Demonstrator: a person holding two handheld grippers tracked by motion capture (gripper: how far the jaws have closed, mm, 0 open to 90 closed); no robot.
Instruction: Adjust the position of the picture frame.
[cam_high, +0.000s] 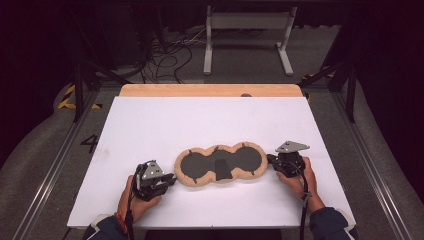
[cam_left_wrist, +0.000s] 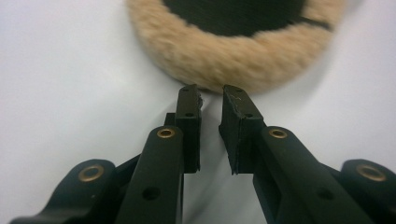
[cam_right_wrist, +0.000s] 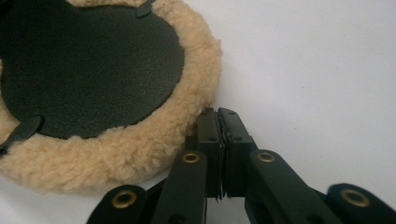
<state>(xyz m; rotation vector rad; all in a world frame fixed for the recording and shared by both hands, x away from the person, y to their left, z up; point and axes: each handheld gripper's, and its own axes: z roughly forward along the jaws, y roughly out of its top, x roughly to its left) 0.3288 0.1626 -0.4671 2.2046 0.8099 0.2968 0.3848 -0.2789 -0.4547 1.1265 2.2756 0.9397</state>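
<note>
Forearms in dark sleeves enter from the bottom edge of the high view, each hand wrapped around a gripper and angled inward toward the middle of the frame. At lower left the left gripper lies low over the white table, its tips just short of the left end of the fleece-edged pad, a tan, three-lobed piece with dark panels lying flat just below the frame's centre. At right of centre the right gripper meets the pad's right end. From above, neither pair of jaws can be read. The left gripper view shows its jaws slightly apart, nothing between them, tips just at the fleece rim in the upper middle. The right gripper view shows its jaws pressed together, holding nothing, with the fleece border touching their left side and the dark leather-like panel filling the upper left.
</note>
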